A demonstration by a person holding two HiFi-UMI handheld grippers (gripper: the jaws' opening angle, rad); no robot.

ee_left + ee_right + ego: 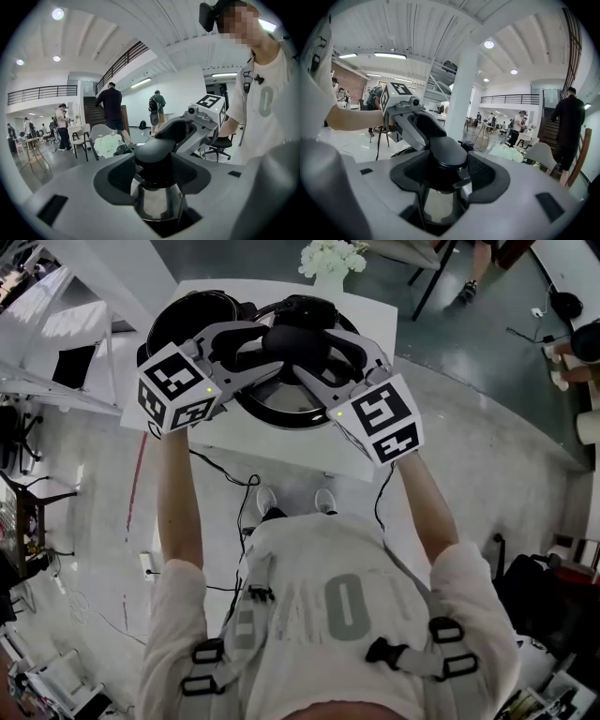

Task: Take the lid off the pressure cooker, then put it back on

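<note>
Lid (298, 416) of the pressure cooker was off the pot, held between both tongs by its black knob (292, 339). Left tongs (265, 345) pinched the knob from one side and right tongs (323, 351) from the opposite side, pads pressed against it, tips facing each other. Steel dome of the lid showed directly beneath each pair of jaws. Black cooker pot (187, 315) sat just beyond the left tongs on the white worktop (272, 448). White flowers (330, 257) stood farther ahead of both tongs. Could not tell whether the lid touched the worktop.
</note>
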